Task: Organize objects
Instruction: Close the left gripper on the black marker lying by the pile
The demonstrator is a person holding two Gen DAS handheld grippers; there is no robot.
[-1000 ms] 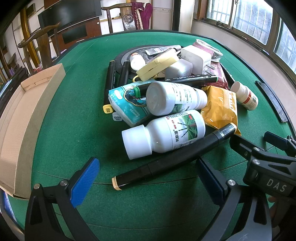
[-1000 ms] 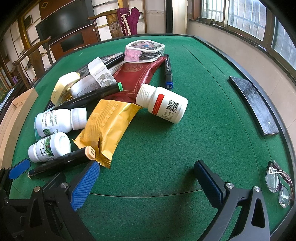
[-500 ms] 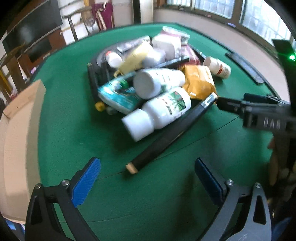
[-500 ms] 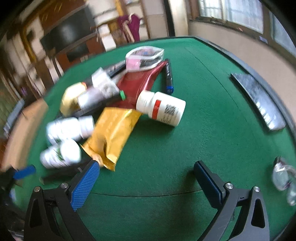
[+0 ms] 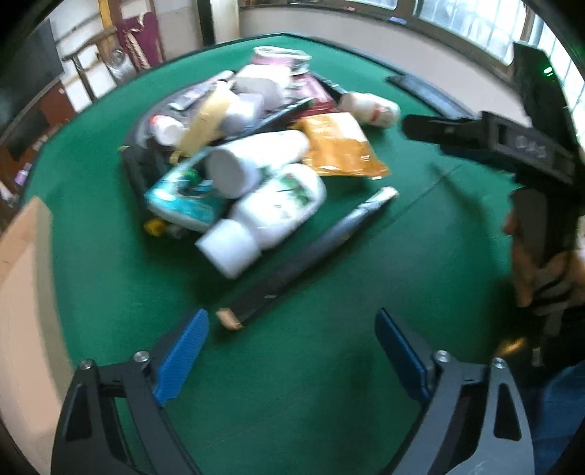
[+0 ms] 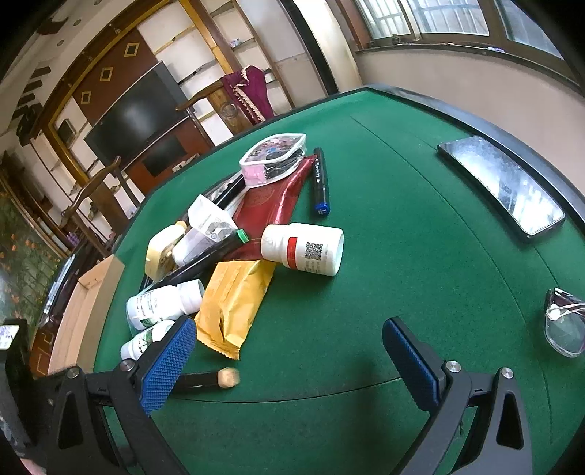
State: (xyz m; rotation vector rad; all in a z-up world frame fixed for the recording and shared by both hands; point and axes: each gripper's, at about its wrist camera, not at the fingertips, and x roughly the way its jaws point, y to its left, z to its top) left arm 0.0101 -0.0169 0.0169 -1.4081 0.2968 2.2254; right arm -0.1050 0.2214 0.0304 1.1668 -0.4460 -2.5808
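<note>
I'm looking down on a round desk point(image 6: 420, 234) covered in green felt with a dark raised rim. Past it the room has a dark screen point(image 6: 139, 109) in a wood-and-gold wall unit, wooden chairs point(image 6: 219, 106), one draped with a maroon cloth point(image 6: 250, 91), and windows point(image 6: 431, 16) along the right.

A phone point(image 6: 501, 186) lies flat near the desk's right rim, and glasses point(image 6: 565, 321) sit closer to me at the right edge. An open cardboard box point(image 6: 82, 310) stands at the left edge; I cannot see what is inside it.

The pile to sort sits mid-desk. A white pill bottle point(image 6: 303, 248) with a red band lies on its side, touching the yellow packet point(image 6: 234, 299). Behind them are a maroon pouch point(image 6: 274, 208), a clear zip case point(image 6: 272, 155) holding small items I cannot make out, and a blue-capped marker point(image 6: 320, 182) beside the pouch. Two white bottles point(image 5: 270, 204) with green labels lie on their sides at the near left of the pile, against a teal pack point(image 5: 182, 197). A long black marker point(image 5: 303, 255) with a tan cap lies loose on the felt, its tan end nearest my left fingers.

My left gripper point(image 5: 290, 350) has its fingers wide apart, having just been narrowing a little, with nothing between them. My right gripper point(image 6: 292, 361) also has its fingers spread wide and holds nothing; a hand point(image 5: 548, 277) carries it at the right of the left view.
</note>
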